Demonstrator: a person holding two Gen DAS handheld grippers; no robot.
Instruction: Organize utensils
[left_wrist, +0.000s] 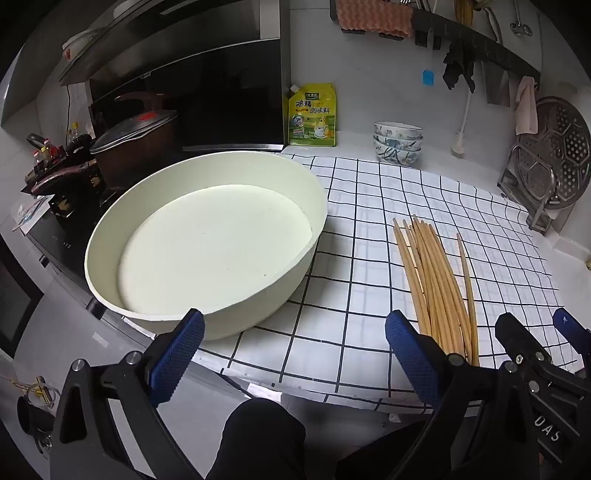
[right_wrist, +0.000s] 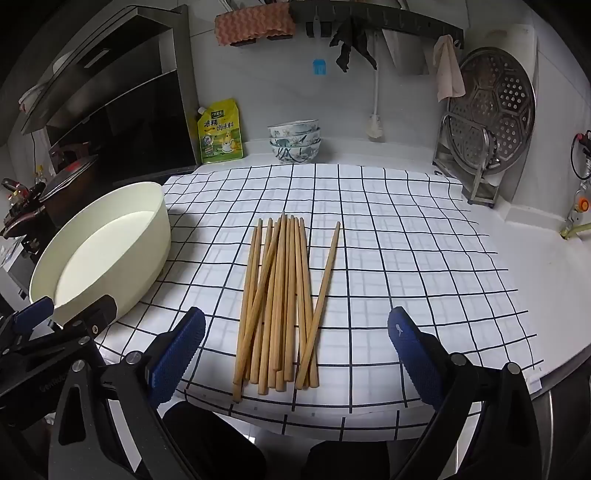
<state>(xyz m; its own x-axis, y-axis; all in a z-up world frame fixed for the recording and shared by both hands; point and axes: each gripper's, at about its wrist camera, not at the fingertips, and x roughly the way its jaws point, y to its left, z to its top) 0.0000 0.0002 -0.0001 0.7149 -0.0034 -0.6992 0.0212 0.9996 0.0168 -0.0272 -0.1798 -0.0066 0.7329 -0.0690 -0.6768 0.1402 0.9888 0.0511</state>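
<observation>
A kitchen counter is covered by a white cloth with a dark grid pattern (right_wrist: 406, 236), backed by a pale wall. On the cloth lies a bundle of wooden chopsticks (right_wrist: 280, 295), roughly side by side and pointing away from the viewer, with a few crossing over the others and one chopstick lying slightly apart on the right edge of the bundle. To the left of the chopsticks sits a wide, shallow cream pan (left_wrist: 207, 240), empty inside, resting partly on the cloth's left edge. Behind the chopsticks, against the wall, stands a stack of blue-patterned bowls (right_wrist: 294, 142), and left of those a yellow seasoning pouch (right_wrist: 221, 132). Far right of the chopsticks, a perforated metal steamer plate (right_wrist: 491, 107) leans upright in a rack. The right gripper (right_wrist: 295, 347) hovers over the near end of the chopsticks, its blue-padded jaws spread wide and holding nothing. The left gripper (left_wrist: 295, 345) hovers to the left of the chopsticks, near the pan's front rim, jaws likewise spread wide and empty.
</observation>
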